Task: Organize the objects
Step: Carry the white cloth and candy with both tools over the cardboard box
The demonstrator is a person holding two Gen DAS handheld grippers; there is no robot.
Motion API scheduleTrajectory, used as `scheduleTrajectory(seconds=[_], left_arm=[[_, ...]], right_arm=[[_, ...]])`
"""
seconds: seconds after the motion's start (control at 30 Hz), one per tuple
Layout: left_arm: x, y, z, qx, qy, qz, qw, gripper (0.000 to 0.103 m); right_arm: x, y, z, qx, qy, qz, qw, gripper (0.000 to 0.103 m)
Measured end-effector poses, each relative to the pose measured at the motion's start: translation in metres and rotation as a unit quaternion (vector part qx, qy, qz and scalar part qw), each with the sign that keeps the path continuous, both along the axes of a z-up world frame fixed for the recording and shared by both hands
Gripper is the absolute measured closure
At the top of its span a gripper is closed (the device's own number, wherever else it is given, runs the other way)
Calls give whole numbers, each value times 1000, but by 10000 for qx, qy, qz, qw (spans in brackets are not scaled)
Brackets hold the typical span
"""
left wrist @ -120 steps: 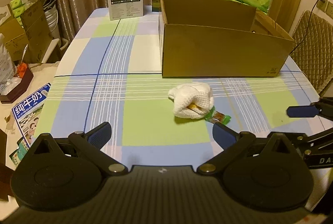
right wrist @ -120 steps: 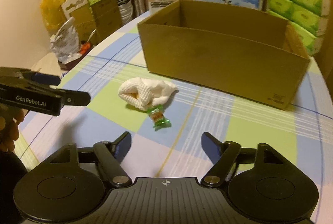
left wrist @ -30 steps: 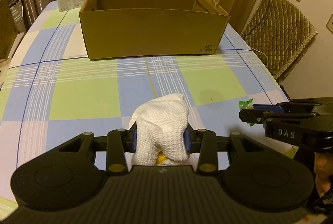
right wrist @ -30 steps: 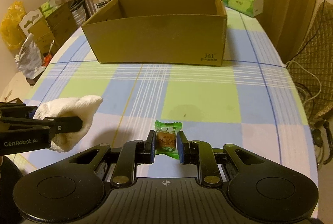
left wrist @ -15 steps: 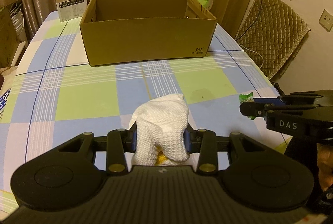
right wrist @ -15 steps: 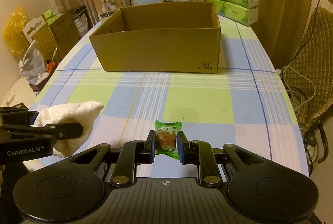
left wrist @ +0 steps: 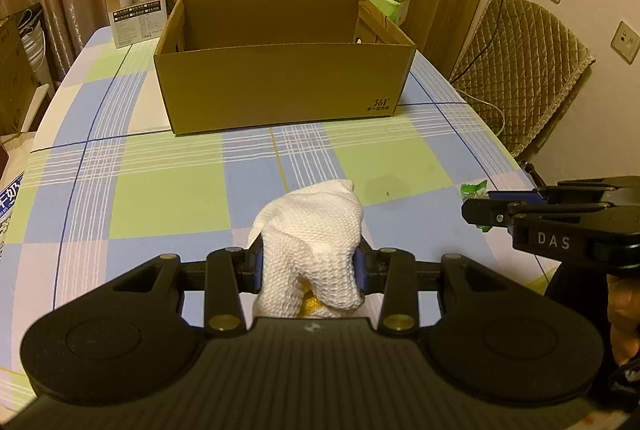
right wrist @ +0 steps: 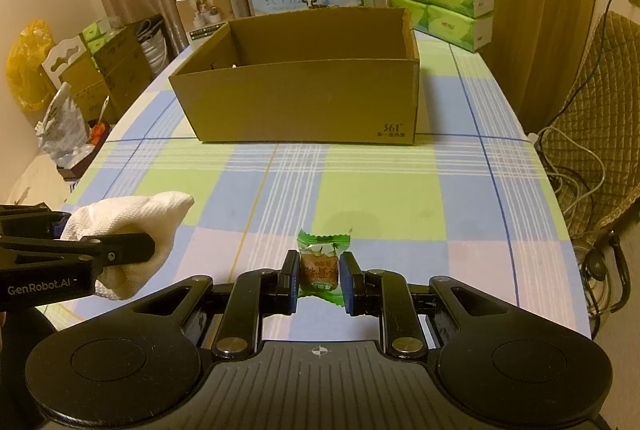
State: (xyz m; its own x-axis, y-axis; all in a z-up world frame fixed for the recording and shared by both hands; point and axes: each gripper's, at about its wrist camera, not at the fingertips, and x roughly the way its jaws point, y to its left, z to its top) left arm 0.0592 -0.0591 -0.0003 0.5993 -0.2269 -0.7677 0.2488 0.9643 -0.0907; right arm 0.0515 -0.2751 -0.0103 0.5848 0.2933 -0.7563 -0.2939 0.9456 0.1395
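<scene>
Holding both bits up over the checked counter (right wrist: pixel 400 198) right now: our left claw (left wrist: pixel 308 272) is clamped on the white knitted cloth (left wrist: pixel 310 250), our right claw (right wrist: pixel 320 280) pinches the green-wrapped candy (right wrist: pixel 320 266), open brown cardboard box (right wrist: pixel 304 98) well ahead.

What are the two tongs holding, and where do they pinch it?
The left tongs pinch the white cloth across its bunched middle. The right tongs pinch the candy by its brown middle, green wrapper ends sticking out.
</scene>
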Motion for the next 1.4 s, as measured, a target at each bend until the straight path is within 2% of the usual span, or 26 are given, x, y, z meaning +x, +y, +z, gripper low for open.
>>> scheduleTrajectory(seconds=[0.57,0.93,1.07,1.4], left_arm=[[31,8,20,-3,-69,-101,9999,69],[70,7,48,66,-176,-337,9993,69],[87,5,56,185,-170,-455,9986,69],[140,2,77,403,-120,-682,9968,69]], right_arm=[[30,-3,24,-91,-201,29,9998,85],[65,0,42,-102,-320,169,9993,85],[87,-4,50,151,-213,144,9996,85],[147,2,80,83,-196,382,9990,85]])
